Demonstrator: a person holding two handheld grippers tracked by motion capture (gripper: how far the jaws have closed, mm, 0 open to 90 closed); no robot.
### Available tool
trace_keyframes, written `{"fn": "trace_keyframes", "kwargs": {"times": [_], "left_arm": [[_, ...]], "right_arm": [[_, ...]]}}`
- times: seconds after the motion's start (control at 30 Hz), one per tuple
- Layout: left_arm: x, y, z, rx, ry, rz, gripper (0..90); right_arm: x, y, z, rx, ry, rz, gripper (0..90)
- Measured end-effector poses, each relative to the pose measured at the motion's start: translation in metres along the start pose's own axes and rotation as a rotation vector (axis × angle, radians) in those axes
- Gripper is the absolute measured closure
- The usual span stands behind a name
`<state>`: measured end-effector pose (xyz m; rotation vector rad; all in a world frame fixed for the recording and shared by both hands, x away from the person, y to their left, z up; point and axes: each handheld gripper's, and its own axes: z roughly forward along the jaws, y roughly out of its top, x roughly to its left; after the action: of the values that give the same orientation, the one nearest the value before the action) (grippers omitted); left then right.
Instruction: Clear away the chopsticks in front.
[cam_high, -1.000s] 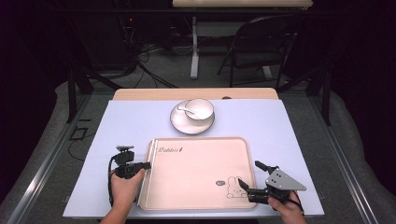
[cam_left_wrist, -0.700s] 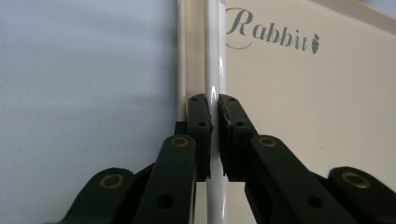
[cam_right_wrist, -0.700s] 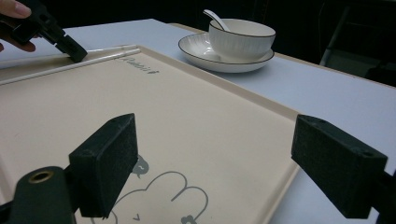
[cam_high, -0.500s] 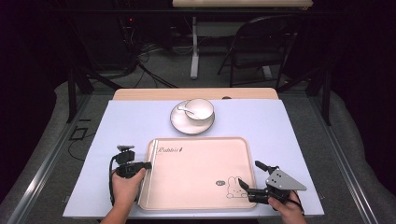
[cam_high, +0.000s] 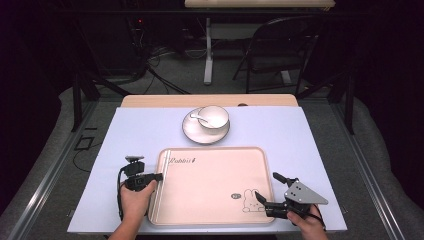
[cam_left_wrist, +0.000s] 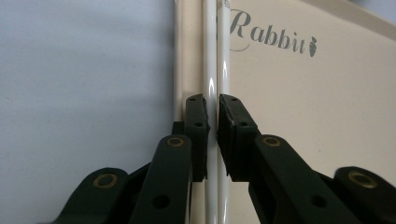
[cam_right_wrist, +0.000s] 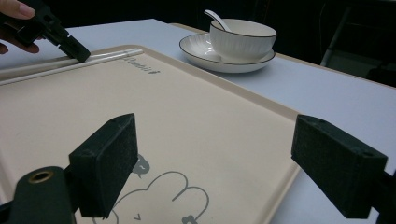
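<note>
The left claw (cam_left_wrist: 212, 135) has its two black jaws nearly closed around one thin white chopstick (cam_left_wrist: 211, 70), with the pads pressing it from both sides. A second white chopstick (cam_left_wrist: 224, 60) lies just beside the first one, on the side of the inner jaw; whether that jaw touches it I cannot tell. Both sticks lie inside the pale beige rectangular plastic tray (cam_left_wrist: 303, 116), along its left rim, and their long axis runs straight away from the left claw, toward the far edge of the desk. The near ends are hidden under the jaws, and the far ends are cut off at the top of the left gripper view. Beyond the jaws, the grey word "Rabbit" is printed on the tray floor.

In the high view the left claw (cam_high: 159, 176) stands at the left rim of the tray (cam_high: 210, 200), held by the left hand (cam_high: 135, 196).

The right claw (cam_right_wrist: 229, 172) is wide open and holds nothing. Its jaws stand on each side of the near right corner of the tray (cam_right_wrist: 187, 116), above a grey rabbit drawing (cam_right_wrist: 163, 196). Whether the pads touch the tray is not clear.

Farther from both claws, behind the tray, a white round saucer (cam_high: 192, 131) rests on the light blue desk (cam_high: 300, 135). It carries a white ribbed bowl (cam_high: 214, 116), and a white spoon (cam_high: 199, 118) leans in the bowl.
</note>
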<state>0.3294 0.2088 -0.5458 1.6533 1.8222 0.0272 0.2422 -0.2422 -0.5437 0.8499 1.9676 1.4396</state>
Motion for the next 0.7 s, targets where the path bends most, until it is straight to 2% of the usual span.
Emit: {"fn": "trace_keyframes", "kwargs": {"times": [0.37, 0.7], "left_arm": [[-0.005, 0.001, -0.004, -0.011, -0.001, 0.032, 75.8], [-0.011, 0.007, -0.012, -0.035, -0.019, 0.061, 64.6]], "right_arm": [[0.0, 0.0, 0.0, 0.002, 0.002, -0.004, 14.0], [0.0, 0.0, 0.0, 0.002, 0.002, -0.005, 14.0]]}}
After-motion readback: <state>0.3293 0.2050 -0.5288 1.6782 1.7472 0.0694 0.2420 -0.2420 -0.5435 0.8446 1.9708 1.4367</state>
